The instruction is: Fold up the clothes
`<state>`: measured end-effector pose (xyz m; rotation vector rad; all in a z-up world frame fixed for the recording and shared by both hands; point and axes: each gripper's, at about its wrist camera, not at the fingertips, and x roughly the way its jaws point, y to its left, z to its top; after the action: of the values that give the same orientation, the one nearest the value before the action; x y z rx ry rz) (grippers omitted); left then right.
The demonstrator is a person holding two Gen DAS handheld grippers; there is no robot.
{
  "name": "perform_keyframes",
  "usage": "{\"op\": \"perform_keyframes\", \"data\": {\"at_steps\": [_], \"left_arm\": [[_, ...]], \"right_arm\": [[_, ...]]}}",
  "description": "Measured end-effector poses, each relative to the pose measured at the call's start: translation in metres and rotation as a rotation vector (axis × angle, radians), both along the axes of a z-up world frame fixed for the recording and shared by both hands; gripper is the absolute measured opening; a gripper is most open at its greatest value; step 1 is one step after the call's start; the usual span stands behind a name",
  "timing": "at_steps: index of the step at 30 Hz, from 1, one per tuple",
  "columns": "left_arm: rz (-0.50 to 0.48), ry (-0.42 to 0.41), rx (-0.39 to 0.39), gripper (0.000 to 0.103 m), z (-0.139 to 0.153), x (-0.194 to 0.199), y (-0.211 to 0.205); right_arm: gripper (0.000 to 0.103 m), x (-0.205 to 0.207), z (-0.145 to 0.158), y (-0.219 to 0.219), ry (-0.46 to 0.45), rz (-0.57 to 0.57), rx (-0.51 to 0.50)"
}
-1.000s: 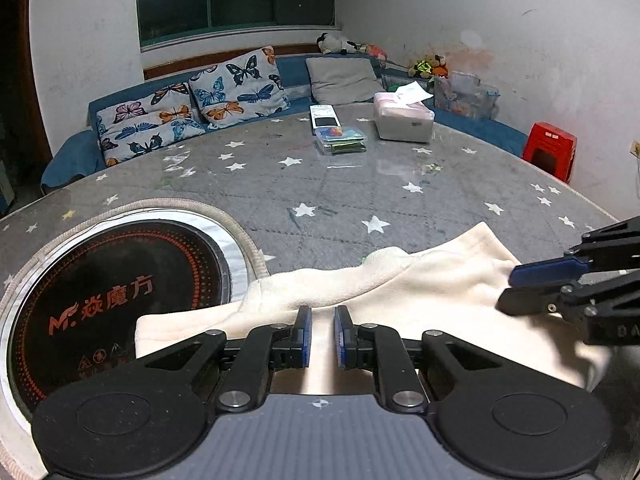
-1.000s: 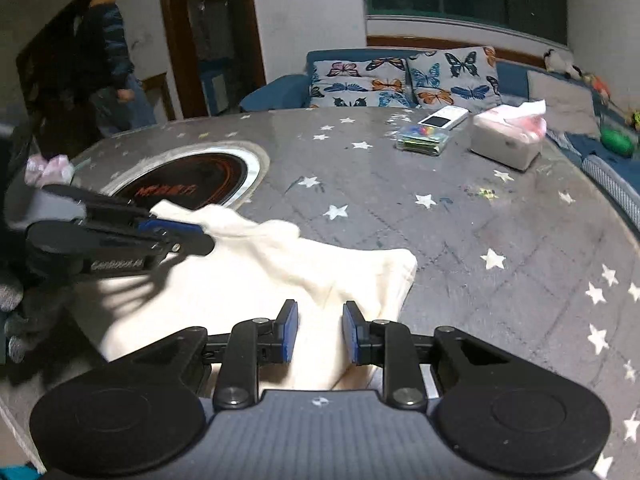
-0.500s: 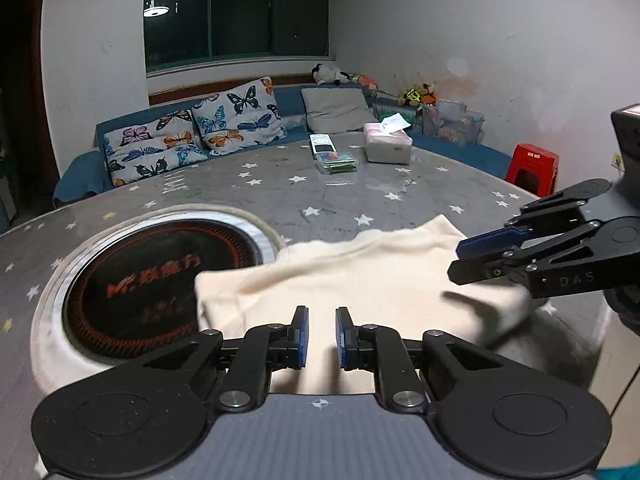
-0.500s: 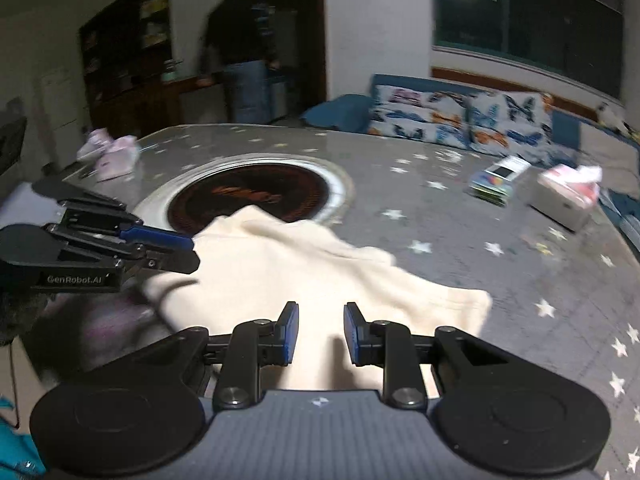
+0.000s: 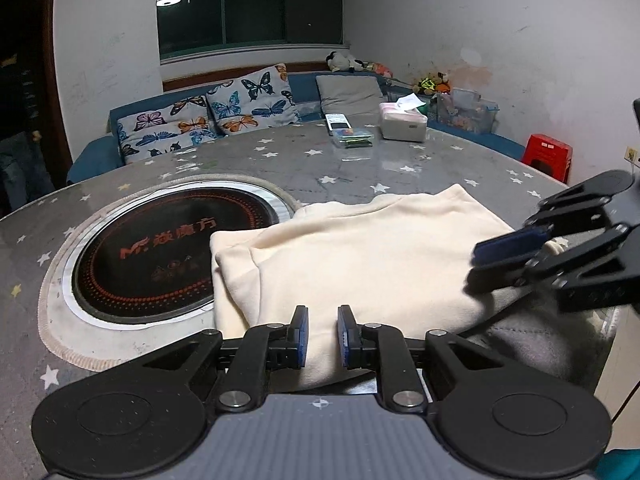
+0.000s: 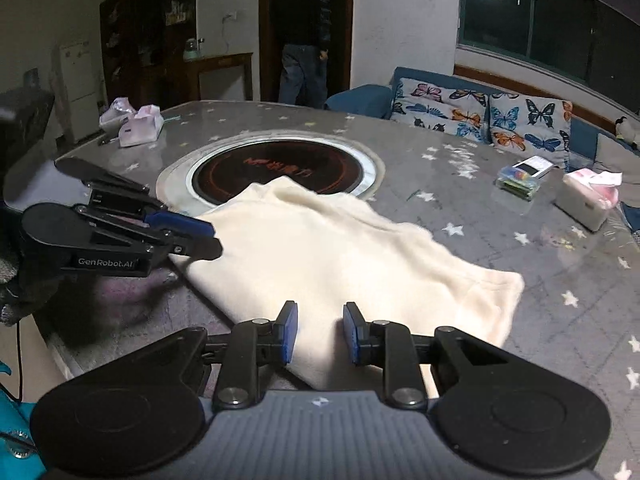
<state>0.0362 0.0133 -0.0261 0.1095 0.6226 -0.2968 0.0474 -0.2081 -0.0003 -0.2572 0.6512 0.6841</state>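
A cream garment (image 5: pixel 360 264) lies folded and flat on the star-patterned table (image 5: pixel 360 168), its left edge over the rim of the round hotplate (image 5: pixel 160 252). My left gripper (image 5: pixel 322 336) hovers at the garment's near edge. Its jaws stand a narrow gap apart and are opening, with cloth showing behind the gap but nothing pinched. From the right wrist view the left gripper (image 6: pixel 214 238) hangs just above the garment's (image 6: pixel 340 248) left corner. My right gripper (image 6: pixel 318 334) is open by a small gap over the near right edge. In the left view the right gripper (image 5: pixel 474 266) holds nothing.
A tissue box (image 5: pixel 402 126) and a clear box of coloured items (image 5: pixel 352 136) sit at the table's far side. Pink packs (image 6: pixel 136 128) lie at the far left corner. A sofa with butterfly cushions (image 5: pixel 240 108) runs behind. A person (image 6: pixel 304 60) stands in the doorway. A red stool (image 5: pixel 546 152) stands at the right.
Both grippers have drawn back from over the garment toward the table's near edge, and the right one has rolled. The garment lies where it was.
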Motion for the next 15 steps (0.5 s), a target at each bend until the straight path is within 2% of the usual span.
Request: {"op": "perform_keyframes", "data": {"at_steps": [2,6,15], "left_arm": [[0.010,0.002,-0.009,0.020,-0.001,0.002,0.001],[0.032,0.012,-0.040,0.024,-0.003,0.007,0.004],[0.079,0.087,-0.155,0.025,-0.002,0.008,0.014]], "right_arm": [[0.024,0.003,-0.003,-0.004,0.010,-0.017,-0.025],[0.024,0.014,-0.011,-0.016,0.044,-0.029,-0.008],[0.024,0.016,-0.009,-0.017,0.059,0.027,-0.045]]}}
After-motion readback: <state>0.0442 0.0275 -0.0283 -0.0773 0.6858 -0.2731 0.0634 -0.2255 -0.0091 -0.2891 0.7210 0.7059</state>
